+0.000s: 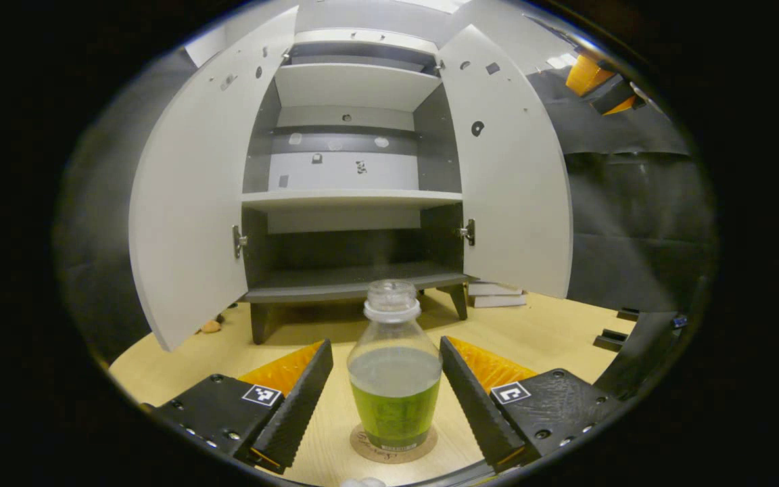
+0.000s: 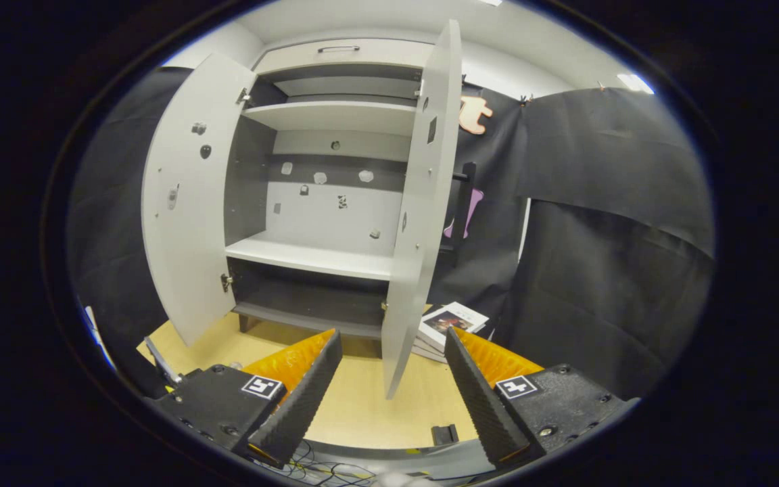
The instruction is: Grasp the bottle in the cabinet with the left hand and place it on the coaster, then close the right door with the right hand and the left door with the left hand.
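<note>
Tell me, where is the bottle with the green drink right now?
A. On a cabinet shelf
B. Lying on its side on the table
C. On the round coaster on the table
C: the bottle stands upright on the coaster, between the open left tongs.

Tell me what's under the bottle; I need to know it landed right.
The bottle stands upright on a round brown coaster on the wooden table. The coaster's rim shows around the base; its middle is covered by the bottle.
</note>
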A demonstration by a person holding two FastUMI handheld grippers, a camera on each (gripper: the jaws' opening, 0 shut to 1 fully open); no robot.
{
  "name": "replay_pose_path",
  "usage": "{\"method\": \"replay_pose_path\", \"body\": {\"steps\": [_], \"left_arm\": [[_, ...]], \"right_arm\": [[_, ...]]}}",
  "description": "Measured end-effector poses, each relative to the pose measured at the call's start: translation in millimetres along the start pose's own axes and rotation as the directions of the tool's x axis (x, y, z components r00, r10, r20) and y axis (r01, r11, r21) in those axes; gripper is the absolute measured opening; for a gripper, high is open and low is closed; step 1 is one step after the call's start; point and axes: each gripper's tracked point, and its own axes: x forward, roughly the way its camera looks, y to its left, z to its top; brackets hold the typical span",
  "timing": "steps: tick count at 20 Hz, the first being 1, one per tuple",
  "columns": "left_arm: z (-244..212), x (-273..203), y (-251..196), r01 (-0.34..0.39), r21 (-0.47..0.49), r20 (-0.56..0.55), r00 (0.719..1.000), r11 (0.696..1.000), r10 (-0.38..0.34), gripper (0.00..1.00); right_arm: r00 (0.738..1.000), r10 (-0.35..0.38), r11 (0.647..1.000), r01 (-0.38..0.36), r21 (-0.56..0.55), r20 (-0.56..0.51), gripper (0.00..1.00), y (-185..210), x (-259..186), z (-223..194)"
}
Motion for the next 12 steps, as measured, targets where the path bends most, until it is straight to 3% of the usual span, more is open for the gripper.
{"method": "replay_pose_path", "body": {"steps": [7, 12], "left_arm": [[94.5, 2.3, 0.7, -0.001, 0.009, 0.096, 0.995, 1.0, 0.0, 1.0], [168.6, -7.3, 7.3, 0.006, -0.055, 0.076, 0.997, 0.998, -0.001, 0.96]], "right_arm": [[0.999, -0.028, 0.999, 0.027, 0.029, 0.037, 1.0, -6.7, -7.3, 8.3], [0.996, -0.052, 0.996, 0.047, 0.072, 0.077, 1.0, -13.2, -12.4, 15.3]]}}
